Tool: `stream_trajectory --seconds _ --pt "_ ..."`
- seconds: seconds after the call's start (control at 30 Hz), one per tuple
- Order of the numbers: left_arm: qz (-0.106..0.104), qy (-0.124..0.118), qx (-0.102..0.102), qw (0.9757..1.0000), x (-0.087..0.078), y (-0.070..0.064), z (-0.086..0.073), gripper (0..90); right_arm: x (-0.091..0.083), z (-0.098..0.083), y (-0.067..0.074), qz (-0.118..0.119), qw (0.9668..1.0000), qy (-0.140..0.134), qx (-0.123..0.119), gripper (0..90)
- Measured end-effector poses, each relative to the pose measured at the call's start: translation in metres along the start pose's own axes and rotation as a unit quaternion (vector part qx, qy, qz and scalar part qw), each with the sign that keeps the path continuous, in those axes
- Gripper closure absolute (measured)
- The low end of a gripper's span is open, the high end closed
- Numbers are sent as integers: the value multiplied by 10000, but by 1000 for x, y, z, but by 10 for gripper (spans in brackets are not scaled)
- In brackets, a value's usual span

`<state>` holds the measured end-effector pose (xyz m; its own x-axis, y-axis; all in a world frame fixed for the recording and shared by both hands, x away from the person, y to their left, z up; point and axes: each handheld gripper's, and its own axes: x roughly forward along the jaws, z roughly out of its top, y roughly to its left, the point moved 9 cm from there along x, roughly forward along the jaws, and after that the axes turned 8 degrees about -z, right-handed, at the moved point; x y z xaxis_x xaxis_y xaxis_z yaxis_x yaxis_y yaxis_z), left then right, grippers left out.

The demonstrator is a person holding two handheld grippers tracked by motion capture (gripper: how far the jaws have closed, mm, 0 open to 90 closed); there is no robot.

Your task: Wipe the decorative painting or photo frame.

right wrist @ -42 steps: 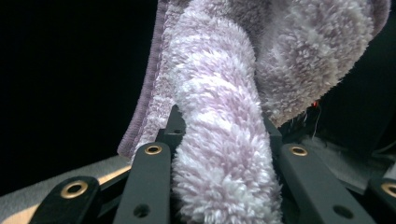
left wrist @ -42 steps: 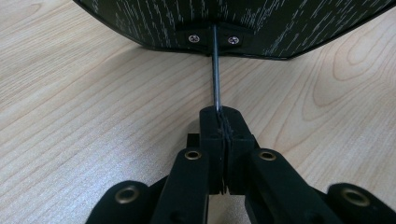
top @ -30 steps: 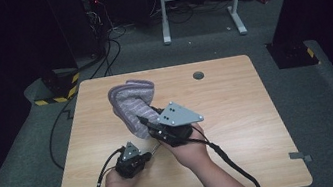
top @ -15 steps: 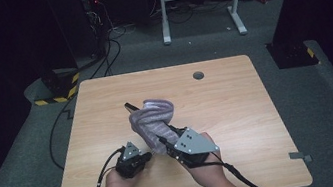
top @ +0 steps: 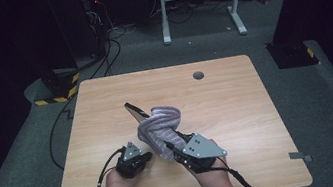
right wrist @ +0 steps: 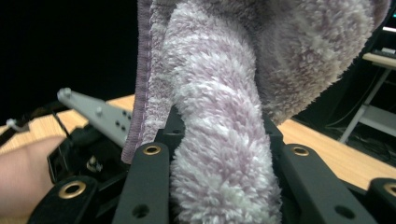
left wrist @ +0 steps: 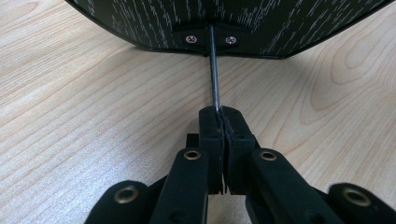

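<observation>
While your left gripper [top: 145, 156] rests low on the table [top: 237, 102], its jaws are pressed fully together on a thin metal rod [left wrist: 213, 70], as the left gripper view shows. That rod runs up into a small screwed bracket at the edge of a dark, wood-grained board [left wrist: 233, 21] just ahead of the jaws; what kind of object this board belongs to cannot be told at this range. Your right gripper [top: 176, 148], beside the left, has its jaws clamped on a bunched fold of the fluffy lilac towel [top: 160, 127]. In the right gripper view the pile of the towel [right wrist: 219, 140] bulges between and above the two black jaws. From above, the towel drapes over a dark, slanted piece [top: 134, 111] near the table's middle.
</observation>
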<state>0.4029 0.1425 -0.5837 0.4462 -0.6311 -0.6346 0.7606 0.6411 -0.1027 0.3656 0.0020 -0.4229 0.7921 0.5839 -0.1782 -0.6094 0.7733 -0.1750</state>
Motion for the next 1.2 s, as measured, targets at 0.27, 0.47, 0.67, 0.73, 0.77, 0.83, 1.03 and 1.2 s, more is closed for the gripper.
stream_trajectory --seconds 0.27,0.47,0.67,0.73,0.77,0.83,1.03,1.2 --pt "8 -7 2 10000 0 0 0 876 11 35 3 55 9997 -219 2 664" --pt "-8 -17 -6 10000 0 0 0 875 27 63 7 115 9995 -272 -90 663" --pt "5 8 56 10000 0 0 0 878 42 81 9 129 9995 -247 -166 663" --pt "-1 7 44 10000 -1 0 0 877 47 84 9 151 9995 -216 -168 663" --pt "-7 6 37 10000 -1 0 0 878 49 85 9 153 9996 -194 -170 662" --pt "-13 6 25 10000 -1 0 -1 877 52 85 9 175 9996 -189 -115 662" --pt "-14 -2 32 10000 0 0 -1 879 47 80 9 162 9994 -233 -173 663" --pt "-24 17 28 10000 0 -1 -1 880 36 70 6 147 9992 -357 -97 661"
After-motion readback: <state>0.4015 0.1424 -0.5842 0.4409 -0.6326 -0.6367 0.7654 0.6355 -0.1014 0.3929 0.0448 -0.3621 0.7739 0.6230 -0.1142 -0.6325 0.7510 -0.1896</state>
